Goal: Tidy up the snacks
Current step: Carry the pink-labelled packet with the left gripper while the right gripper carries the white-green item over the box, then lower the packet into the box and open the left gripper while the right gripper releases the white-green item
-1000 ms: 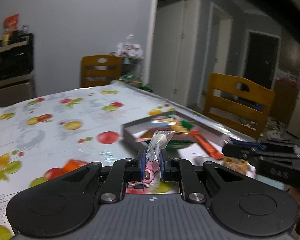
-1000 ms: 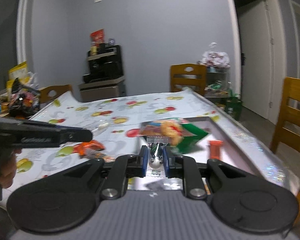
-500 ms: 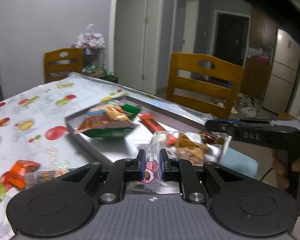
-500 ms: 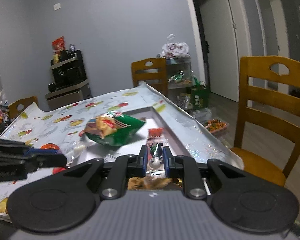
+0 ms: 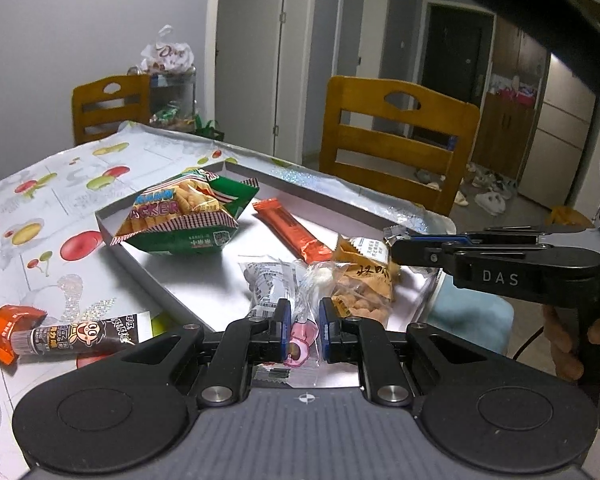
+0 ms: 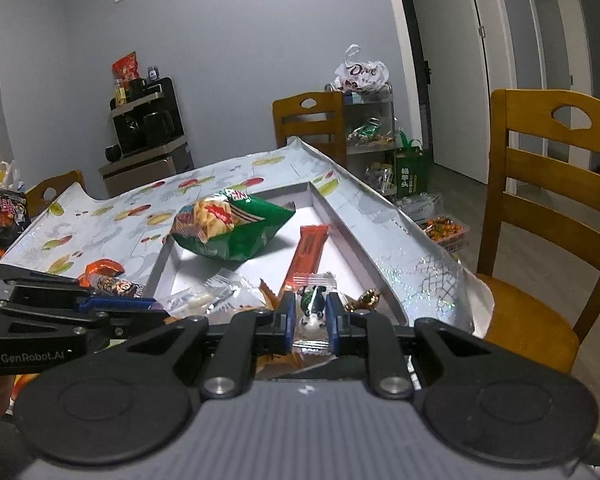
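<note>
A grey tray (image 5: 324, 186) (image 6: 284, 193) lies on the fruit-print table. In it are a green cracker bag (image 5: 184, 216) (image 6: 232, 226), an orange bar (image 5: 290, 230) (image 6: 310, 252), a tan snack pack (image 5: 366, 276) and a clear wrapped pack (image 5: 266, 280). My left gripper (image 5: 303, 326) is shut on a clear-wrapped pink candy (image 5: 306, 312), above the tray's near end. My right gripper (image 6: 309, 316) is shut on a clear-wrapped panda candy (image 6: 313, 308), also over the tray's near end; it shows at the right in the left wrist view (image 5: 480, 264).
A dark tube snack (image 5: 76, 334) (image 6: 114, 284) and an orange wrapper (image 5: 8, 326) lie on the table left of the tray. Wooden chairs (image 5: 396, 140) (image 6: 548, 208) stand beside the table's right edge. Snack bags (image 6: 0, 212) sit at the far left.
Both grippers have moved closer over the near end of the tray, and the view has swung right. Both stay shut on their candies.
</note>
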### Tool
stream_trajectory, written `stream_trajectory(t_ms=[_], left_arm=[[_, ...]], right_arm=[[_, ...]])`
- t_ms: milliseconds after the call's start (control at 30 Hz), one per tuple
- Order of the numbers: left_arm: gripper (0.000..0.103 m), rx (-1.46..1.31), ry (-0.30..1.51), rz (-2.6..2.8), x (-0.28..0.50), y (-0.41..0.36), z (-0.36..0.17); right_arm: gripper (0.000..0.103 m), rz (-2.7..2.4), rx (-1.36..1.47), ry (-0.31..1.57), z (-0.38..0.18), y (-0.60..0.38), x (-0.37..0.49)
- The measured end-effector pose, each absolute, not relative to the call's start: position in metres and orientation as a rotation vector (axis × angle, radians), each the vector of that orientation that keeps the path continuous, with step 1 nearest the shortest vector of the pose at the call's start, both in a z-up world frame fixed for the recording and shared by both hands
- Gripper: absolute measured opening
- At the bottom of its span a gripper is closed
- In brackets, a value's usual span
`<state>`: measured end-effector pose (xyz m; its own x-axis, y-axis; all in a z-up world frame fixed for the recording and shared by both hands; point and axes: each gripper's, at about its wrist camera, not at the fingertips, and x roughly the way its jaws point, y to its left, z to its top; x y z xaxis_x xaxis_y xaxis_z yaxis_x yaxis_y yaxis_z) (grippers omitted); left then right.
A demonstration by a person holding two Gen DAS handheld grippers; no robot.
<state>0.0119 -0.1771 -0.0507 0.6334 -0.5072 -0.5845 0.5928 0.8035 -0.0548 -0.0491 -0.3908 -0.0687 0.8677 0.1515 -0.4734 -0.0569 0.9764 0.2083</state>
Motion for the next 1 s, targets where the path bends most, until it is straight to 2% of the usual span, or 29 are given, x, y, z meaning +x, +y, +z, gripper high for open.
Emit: stream_trajectory(t_ms=[467,833,933,1000], left_arm=[[0.019,0.116,0.611,-0.625,0.0152,-0.1774,-0.0546],[0.034,0.106,0.604,-0.612,0.0155,-0.1708,-0.0525],[0.039,0.104,0.602,-0.61,0.0153,-0.1697,-0.0521],[0.042,0.101,0.603,-0.61,0.0151,-0.1689,-0.0517]], right_arm=[[0.016,0.089,0.217,0.519,-0.0725,-0.391,-0.0471],[0.018,0.076,0.227,0.519,-0.0724,-0.3918,-0.0449],[0.027,0.075,0.237,0.513,-0.0722,-0.3922,-0.0455],[0.04,0.078,0.243,0.506,-0.0715,-0.3919,-0.0463]])
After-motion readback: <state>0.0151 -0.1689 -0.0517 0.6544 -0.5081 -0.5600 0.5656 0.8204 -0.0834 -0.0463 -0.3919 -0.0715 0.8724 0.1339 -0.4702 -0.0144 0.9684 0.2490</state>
